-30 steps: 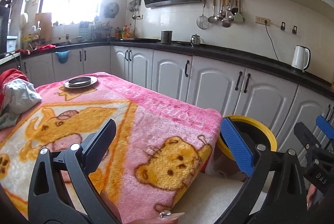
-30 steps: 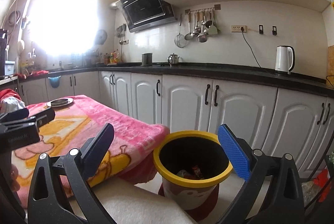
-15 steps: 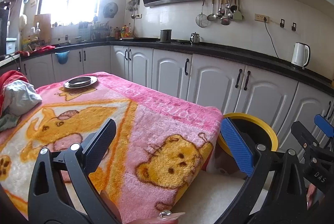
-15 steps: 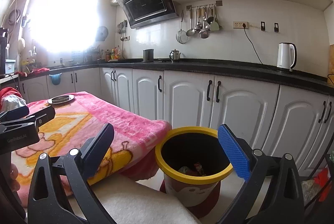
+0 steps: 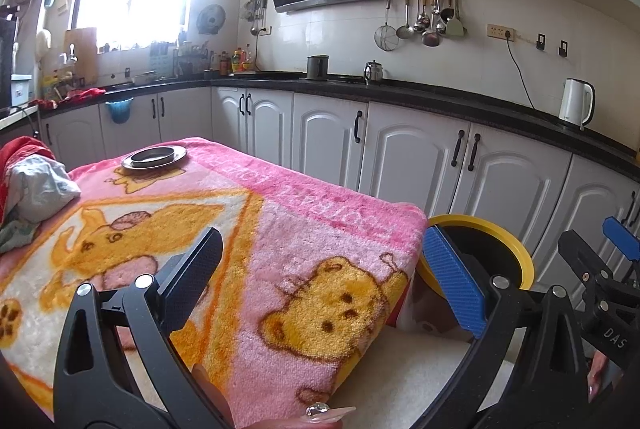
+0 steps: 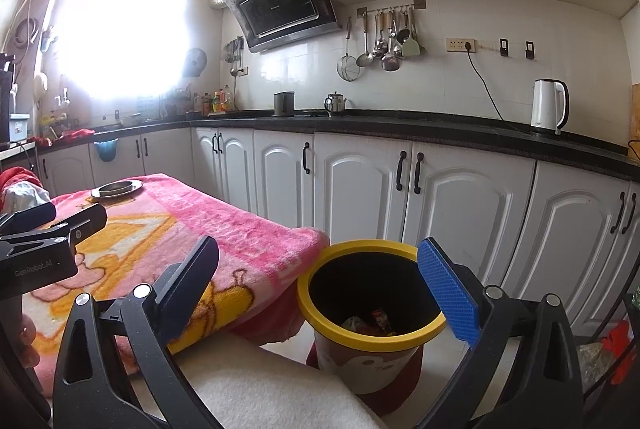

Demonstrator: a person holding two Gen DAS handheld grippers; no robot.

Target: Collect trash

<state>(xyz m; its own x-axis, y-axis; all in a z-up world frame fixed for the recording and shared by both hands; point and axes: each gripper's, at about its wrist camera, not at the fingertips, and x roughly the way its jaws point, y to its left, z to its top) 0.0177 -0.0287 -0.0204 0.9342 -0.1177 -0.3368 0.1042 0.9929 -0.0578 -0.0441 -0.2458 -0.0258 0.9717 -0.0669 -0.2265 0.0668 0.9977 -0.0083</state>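
Note:
A yellow-rimmed trash bin [image 6: 370, 317] stands on the floor by the table's right corner, with colourful wrappers [image 6: 374, 321] lying at its bottom. In the left wrist view only part of the bin's rim [image 5: 504, 241] shows behind a blue pad. My right gripper [image 6: 320, 281] hovers open above and in front of the bin, nothing between its fingers. My left gripper [image 5: 320, 277] is open and empty over the pink cartoon blanket [image 5: 240, 237] covering the table. The left gripper [image 6: 48, 229] appears at the left edge of the right wrist view, the right gripper [image 5: 600, 269] at the right edge of the left one.
A metal dish [image 5: 154, 157] sits at the table's far end, and bundled cloths [image 5: 32, 189] lie at its left. White cabinets [image 6: 440, 197] under a dark counter run behind the bin. A white cushion [image 6: 260, 389] lies below the grippers.
Both views have risen and drifted slightly, the right gripper coming a little nearer the bin. Both grippers stay open and empty.

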